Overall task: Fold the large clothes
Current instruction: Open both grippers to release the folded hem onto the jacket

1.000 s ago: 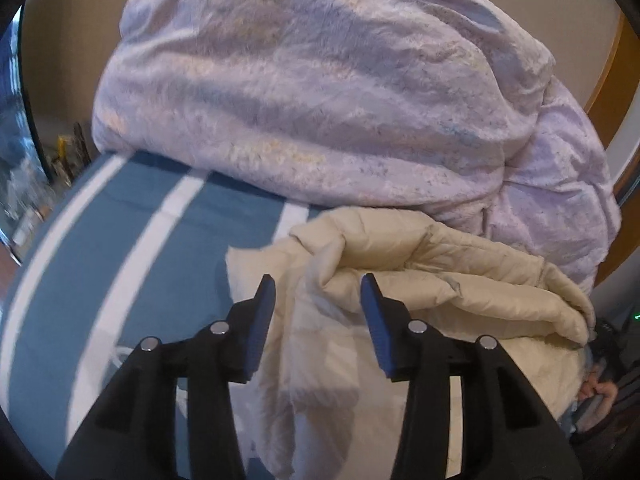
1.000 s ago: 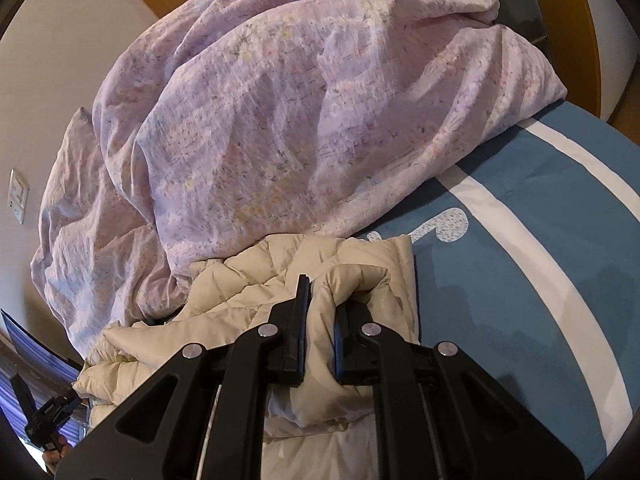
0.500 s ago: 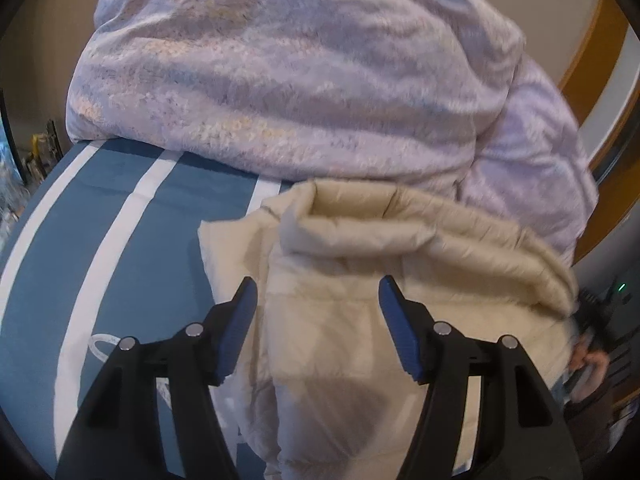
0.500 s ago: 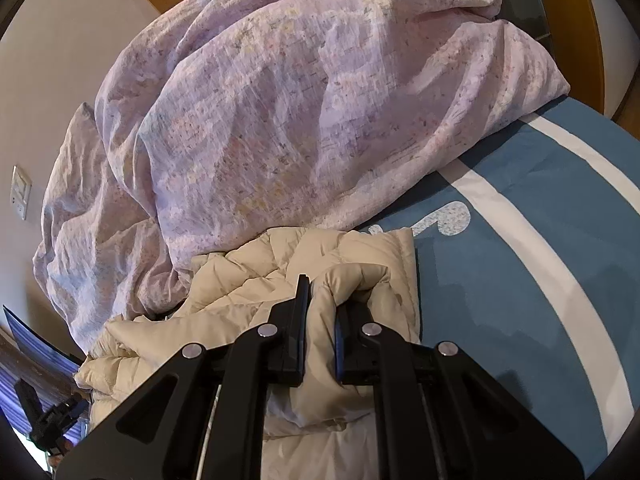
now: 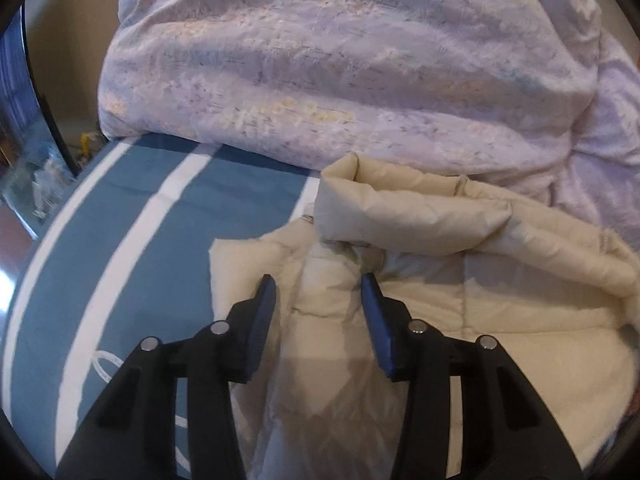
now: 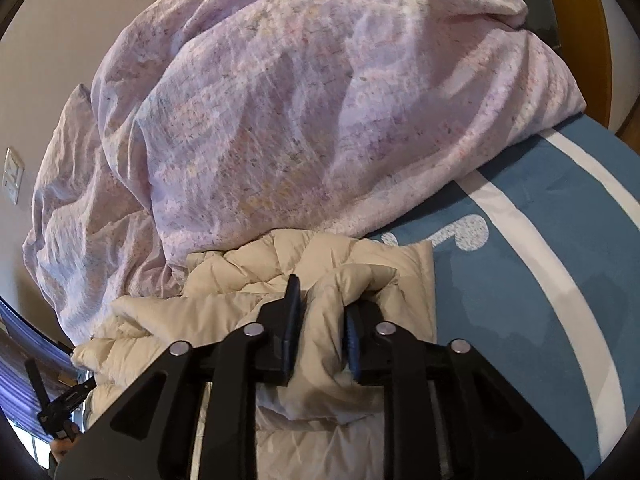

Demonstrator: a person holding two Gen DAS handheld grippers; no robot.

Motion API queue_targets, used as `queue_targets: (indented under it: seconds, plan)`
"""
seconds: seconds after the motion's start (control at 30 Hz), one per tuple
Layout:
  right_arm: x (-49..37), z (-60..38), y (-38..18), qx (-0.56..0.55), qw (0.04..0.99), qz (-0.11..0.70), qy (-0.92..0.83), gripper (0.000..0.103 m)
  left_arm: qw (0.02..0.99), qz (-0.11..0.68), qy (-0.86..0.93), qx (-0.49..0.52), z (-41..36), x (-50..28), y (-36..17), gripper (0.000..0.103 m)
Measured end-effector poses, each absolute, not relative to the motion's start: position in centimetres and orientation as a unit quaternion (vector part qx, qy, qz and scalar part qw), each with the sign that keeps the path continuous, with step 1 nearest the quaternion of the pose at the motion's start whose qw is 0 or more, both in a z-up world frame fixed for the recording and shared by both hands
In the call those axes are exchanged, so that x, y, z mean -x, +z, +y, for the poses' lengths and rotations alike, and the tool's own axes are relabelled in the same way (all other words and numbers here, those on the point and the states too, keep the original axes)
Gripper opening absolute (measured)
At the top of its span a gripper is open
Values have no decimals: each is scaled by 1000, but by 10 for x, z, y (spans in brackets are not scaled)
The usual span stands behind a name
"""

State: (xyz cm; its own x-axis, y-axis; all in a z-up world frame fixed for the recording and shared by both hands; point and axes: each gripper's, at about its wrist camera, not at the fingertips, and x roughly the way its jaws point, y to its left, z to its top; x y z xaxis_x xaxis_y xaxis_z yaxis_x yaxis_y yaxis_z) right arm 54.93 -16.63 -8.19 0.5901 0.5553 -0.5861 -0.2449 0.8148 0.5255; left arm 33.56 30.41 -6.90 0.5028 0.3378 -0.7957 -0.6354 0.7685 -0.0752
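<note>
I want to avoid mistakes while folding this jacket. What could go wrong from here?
1. The right gripper is opening with a puffy fold of the jacket between its jaws; the fold may spring back.
2. The left gripper is closing over slippery padding and may catch too little.
3. The duvet touches the jacket and may snag.

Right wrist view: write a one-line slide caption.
Right tool opening around a fold of the cream puffer jacket on a blue-and-white striped bedsheet, lilac floral duvet heaped behind.
</note>
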Motion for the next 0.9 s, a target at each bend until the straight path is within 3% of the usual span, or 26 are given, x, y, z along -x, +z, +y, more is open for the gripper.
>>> queue_targets:
  seconds: [0.1, 0.17, 0.33, 0.47, 0.6, 0.77, 0.9]
  plan:
    - [-544, -173, -72, -210, 869, 379, 238, 54, 845, 414, 302, 153, 298, -336, -74, 47]
    - [-533, -181, -60, -206, 886, 350, 224, 79, 842, 417, 304, 157, 299, -333, -73, 47]
    - [-510, -192, -39, -194, 894, 320, 247, 79, 846, 410, 282, 192, 301, -316, -61, 51]
    - [-492, -178, -34, -143, 898, 315, 270, 76, 863, 387, 261, 196, 288, -301, -46, 75]
    - [-487, -154, -37, -99, 901, 323, 272, 74, 875, 378, 250, 173, 269, -304, -39, 86]
    - [-502, -118, -38, -48, 915, 320, 240, 74, 882, 365, 263, 138, 255, -322, -32, 94]
    - [-523, -93, -51, 14, 927, 322, 192, 74, 880, 360, 295, 95, 251, -339, -39, 95]
